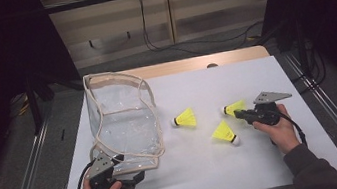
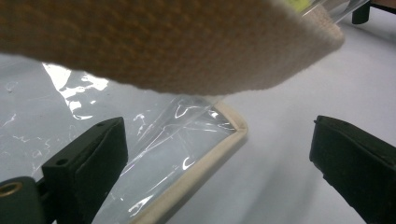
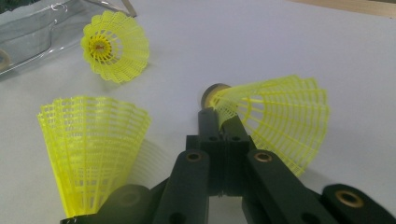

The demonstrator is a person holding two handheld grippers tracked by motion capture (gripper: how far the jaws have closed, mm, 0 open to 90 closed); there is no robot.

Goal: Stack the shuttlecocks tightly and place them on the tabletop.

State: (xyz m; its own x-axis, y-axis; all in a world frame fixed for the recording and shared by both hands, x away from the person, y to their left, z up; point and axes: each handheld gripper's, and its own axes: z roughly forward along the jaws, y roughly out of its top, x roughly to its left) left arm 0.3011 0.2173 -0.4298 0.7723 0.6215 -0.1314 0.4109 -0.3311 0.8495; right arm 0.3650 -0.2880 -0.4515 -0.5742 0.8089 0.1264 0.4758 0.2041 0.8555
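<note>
High view: grey desk (image 1: 267,160), carrying a clear plastic bag (image 1: 122,121) with cream webbing trim at left, standing open, mouth propped up, presumably to take the three yellow shuttlecocks. Right tool (image 1: 241,113), at right of centre, jaws pressed together on the skirt edge of the far-right shuttlecock (image 1: 234,108), lying on the desk, cork end toward the bag. Right gripper view: same pinched shuttlecock (image 3: 275,121), mesh nipped close behind the cork, a thin grip suited to so light a thing; judged ready for lifting. Second shuttlecock (image 1: 224,132) just beside the tool, third shuttlecock (image 1: 185,118) nearer the bag, both loose on the desk. Left tool (image 1: 134,180), at the bag's near corner, jaws wide, trim and clear film (image 2: 196,154) between them, not pinched; likely stationed to steady the bag.
</note>
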